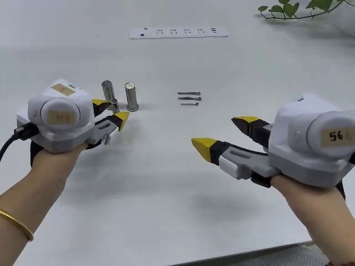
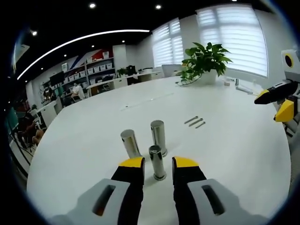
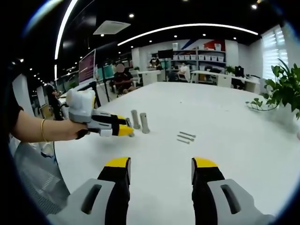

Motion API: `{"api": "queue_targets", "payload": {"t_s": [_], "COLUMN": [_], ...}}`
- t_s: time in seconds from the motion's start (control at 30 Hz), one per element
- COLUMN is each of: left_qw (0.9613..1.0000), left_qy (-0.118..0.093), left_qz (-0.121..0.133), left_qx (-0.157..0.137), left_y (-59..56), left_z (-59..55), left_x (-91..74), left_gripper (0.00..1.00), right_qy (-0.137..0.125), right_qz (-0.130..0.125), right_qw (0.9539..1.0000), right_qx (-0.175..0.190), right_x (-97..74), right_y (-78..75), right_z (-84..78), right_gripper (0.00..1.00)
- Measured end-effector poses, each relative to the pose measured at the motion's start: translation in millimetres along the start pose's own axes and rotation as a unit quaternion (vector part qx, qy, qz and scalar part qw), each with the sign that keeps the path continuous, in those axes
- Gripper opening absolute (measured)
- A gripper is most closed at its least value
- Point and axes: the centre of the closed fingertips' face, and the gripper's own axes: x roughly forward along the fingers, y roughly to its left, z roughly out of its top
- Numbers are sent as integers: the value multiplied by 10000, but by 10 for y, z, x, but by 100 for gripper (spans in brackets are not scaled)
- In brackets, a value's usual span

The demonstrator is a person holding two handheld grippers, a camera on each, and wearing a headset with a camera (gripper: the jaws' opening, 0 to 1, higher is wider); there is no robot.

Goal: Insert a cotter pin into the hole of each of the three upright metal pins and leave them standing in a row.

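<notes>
My left gripper (image 1: 112,110) sat low over the smooth white table (image 1: 166,188), its yellow-tipped black jaws spread with a narrow gap on each side of the nearest pin (image 2: 157,161). In the left gripper view a sliver of table showed between that pin and each jaw, so I was flanking it, not pinching it. It was a polished steel cylinder, upright on a slightly wider flat foot.

The other two metal pins (image 1: 131,95) stood upright just beyond it, a little farther from me, close together but apart, with the same bright, mirror-like barrels. The three made a tight cluster, not a row.

The three cotter pins (image 1: 189,98) lay flat on the table to the right of the cluster, well apart from it. They were thin, dull wire pieces, lined up side by side and parallel.

My right gripper (image 1: 222,132) hovered nearer to me on the right, above bare table, with its jaws spread wide and nothing between them.

A flat white power strip (image 1: 178,32) lay at the far side, and leafy green stems of a plant (image 1: 288,8) trailed in at the far right corner.
</notes>
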Motion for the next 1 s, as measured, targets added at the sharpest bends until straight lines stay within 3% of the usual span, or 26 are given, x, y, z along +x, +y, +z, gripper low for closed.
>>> {"api": "queue_targets", "payload": {"t_s": [0.5,0.8,1.0], "left_qw": [9998,9992,9995], "left_qy": [145,125,138], "left_qz": [24,-58,-104], "left_qx": [-167,-378,-277], "left_y": [-11,-28,-63], "left_z": [-87,-85,-89], "left_x": [57,53,44], "left_gripper": [6,6,5], "right_qy": [36,70,86], "right_qz": [-79,-137,-188], "right_qw": [10000,9999,9997], "right_qx": [22,-60,-155], "right_x": [3,1,-4], "right_y": [-36,-52,-60], "right_z": [-47,-67,-82], "right_gripper": [45,45,44]}}
